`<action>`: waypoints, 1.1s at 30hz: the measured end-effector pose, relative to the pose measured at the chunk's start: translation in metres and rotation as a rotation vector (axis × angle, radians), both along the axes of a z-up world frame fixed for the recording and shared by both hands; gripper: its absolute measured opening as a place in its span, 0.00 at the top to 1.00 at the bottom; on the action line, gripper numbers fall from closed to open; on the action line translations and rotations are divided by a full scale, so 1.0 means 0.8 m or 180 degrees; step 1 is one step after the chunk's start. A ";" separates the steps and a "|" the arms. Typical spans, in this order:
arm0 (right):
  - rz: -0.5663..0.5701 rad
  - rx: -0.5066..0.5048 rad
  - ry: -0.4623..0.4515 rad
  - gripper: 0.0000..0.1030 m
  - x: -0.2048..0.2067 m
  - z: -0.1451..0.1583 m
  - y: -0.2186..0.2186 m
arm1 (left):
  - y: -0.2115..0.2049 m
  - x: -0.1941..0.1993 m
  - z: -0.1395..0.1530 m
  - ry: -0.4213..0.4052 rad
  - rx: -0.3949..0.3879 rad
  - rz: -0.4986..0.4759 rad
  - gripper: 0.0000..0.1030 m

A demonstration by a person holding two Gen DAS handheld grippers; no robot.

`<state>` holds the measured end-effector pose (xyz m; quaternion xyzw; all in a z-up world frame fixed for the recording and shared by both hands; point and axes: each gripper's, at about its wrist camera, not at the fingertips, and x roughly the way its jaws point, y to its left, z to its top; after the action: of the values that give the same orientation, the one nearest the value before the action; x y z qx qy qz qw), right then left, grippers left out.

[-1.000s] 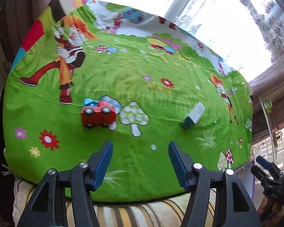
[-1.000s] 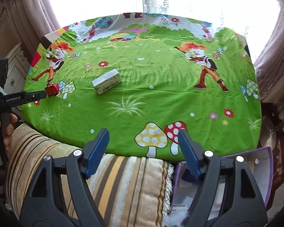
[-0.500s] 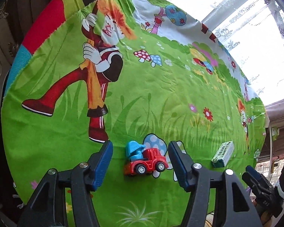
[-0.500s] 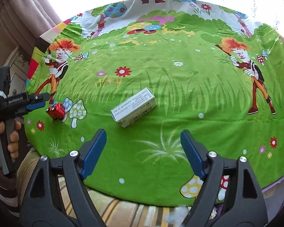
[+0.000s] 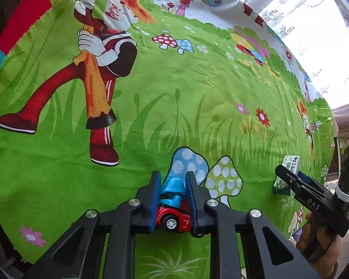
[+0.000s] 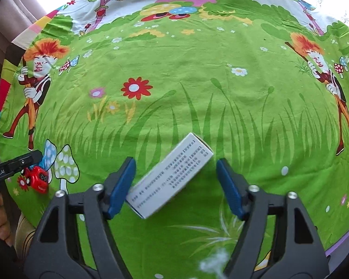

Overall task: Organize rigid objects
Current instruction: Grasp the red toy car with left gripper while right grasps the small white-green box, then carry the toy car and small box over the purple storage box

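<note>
A red toy truck with a blue top (image 5: 172, 211) sits on the green cartoon cloth (image 5: 197, 88). My left gripper (image 5: 172, 176) points steeply down over it, its jaws closing, and both blue pads press the truck's sides. A white printed box (image 6: 172, 176) lies slantwise on the cloth between the fingers of my right gripper (image 6: 175, 161). Those jaws are closing too: the left pad is at the box's lower corner, the right pad stands clear of it. The truck (image 6: 36, 177) also shows at the far left of the right wrist view, and the box (image 5: 290, 162) at the right of the left wrist view.
The cloth (image 6: 221, 81) covers a round table in front of a bright window with curtains. A striped cushion (image 6: 23, 227) lies beyond the near left edge and a purple container's rim (image 6: 342, 244) beyond the near right edge. A hand (image 5: 318, 239) holds the right gripper.
Both grippers have come down and forward onto the cloth. The left jaws have shut on the toy truck. The right jaws have narrowed around the white box.
</note>
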<state>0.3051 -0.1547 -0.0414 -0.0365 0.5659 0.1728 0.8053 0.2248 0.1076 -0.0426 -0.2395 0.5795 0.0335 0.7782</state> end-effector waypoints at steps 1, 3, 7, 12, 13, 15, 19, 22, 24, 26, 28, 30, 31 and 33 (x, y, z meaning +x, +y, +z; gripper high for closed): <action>0.0022 -0.0059 -0.0030 0.60 -0.002 0.001 0.000 | -0.001 -0.005 0.003 -0.0040 -0.0015 -0.0001 0.78; 0.0052 0.0017 -0.0049 0.69 -0.007 0.005 -0.005 | -0.002 -0.014 0.011 -0.0112 -0.0090 0.0013 0.80; 0.0134 0.0105 -0.0110 0.72 -0.024 0.014 -0.013 | -0.007 -0.032 0.031 -0.0247 -0.0111 0.0017 0.81; 0.0164 0.0239 -0.0227 0.72 -0.049 0.035 -0.026 | -0.013 -0.056 0.042 -0.0335 -0.0132 0.0033 0.82; 0.0166 0.0272 -0.0249 0.72 -0.055 0.041 -0.030 | -0.014 -0.063 0.043 -0.0351 -0.0147 0.0041 0.82; 0.0159 0.0312 -0.0303 0.72 -0.067 0.049 -0.035 | -0.015 -0.074 0.045 -0.0386 -0.0166 0.0068 0.83; 0.0152 0.0384 -0.0400 0.72 -0.092 0.066 -0.047 | -0.018 -0.090 0.052 -0.0455 -0.0230 0.0090 0.83; 0.0135 0.0437 -0.0444 0.72 -0.106 0.077 -0.056 | -0.025 -0.095 0.057 -0.0486 -0.0235 0.0063 0.84; 0.0124 0.0458 -0.0474 0.72 -0.113 0.084 -0.062 | -0.028 -0.099 0.062 -0.0513 -0.0243 0.0055 0.84; 0.0120 0.0456 -0.0518 0.72 -0.121 0.091 -0.068 | -0.032 -0.103 0.067 -0.0542 -0.0247 0.0033 0.84; 0.0115 0.0476 -0.0542 0.72 -0.129 0.096 -0.074 | -0.037 -0.107 0.073 -0.0569 -0.0257 0.0010 0.84; 0.0102 0.0501 -0.0554 0.72 -0.136 0.101 -0.081 | -0.043 -0.110 0.078 -0.0592 -0.0258 -0.0021 0.84; 0.0097 0.0512 -0.0557 0.72 -0.140 0.102 -0.084 | -0.048 -0.111 0.081 -0.0603 -0.0259 -0.0047 0.84; 0.0087 0.0523 -0.0569 0.72 -0.146 0.106 -0.091 | -0.058 -0.113 0.086 -0.0625 -0.0256 -0.0112 0.84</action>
<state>0.1881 -0.2275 0.0431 0.0065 0.4752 0.2256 0.8504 0.1347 0.0611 0.0265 -0.2624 0.5055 -0.0271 0.8215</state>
